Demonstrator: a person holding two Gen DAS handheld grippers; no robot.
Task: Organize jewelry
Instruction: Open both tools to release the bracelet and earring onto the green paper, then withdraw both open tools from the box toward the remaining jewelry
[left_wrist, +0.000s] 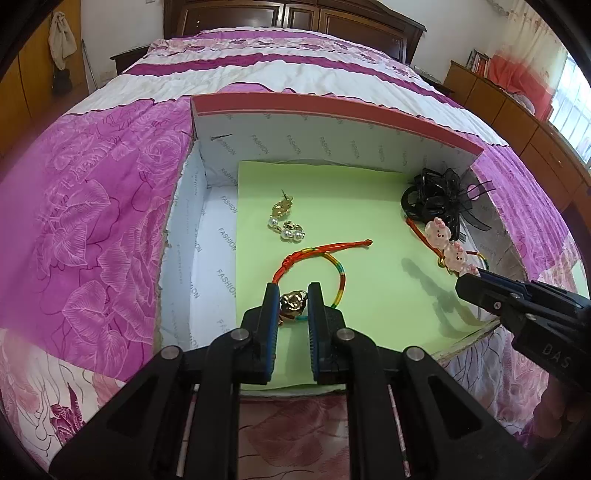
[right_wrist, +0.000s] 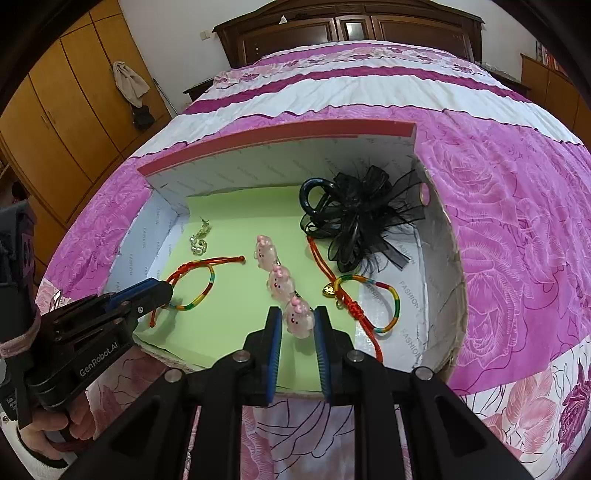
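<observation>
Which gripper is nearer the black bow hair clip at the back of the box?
Right. The right gripper sits at the nearest pink pig charm, partway toward the black bow hair clip. The left gripper is across the box at the rainbow bracelet, farther away.

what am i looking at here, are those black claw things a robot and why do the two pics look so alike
No robot: a person holds a hand-operated gripper in each hand, and each gripper carries a wide-angle camera looking along its fingers. That gives two pictures of the same scene.

Both look into a shallow cardboard box lying on a bed, lined with green paper. Inside lie pearl earrings, two rainbow cord bracelets, a string of pink pig charms and a black bow hair clip.

In the left camera's picture, the left gripper is shut on the gold charm of one bracelet. In the right camera's picture, the right gripper pinches the nearest pig charm.
</observation>
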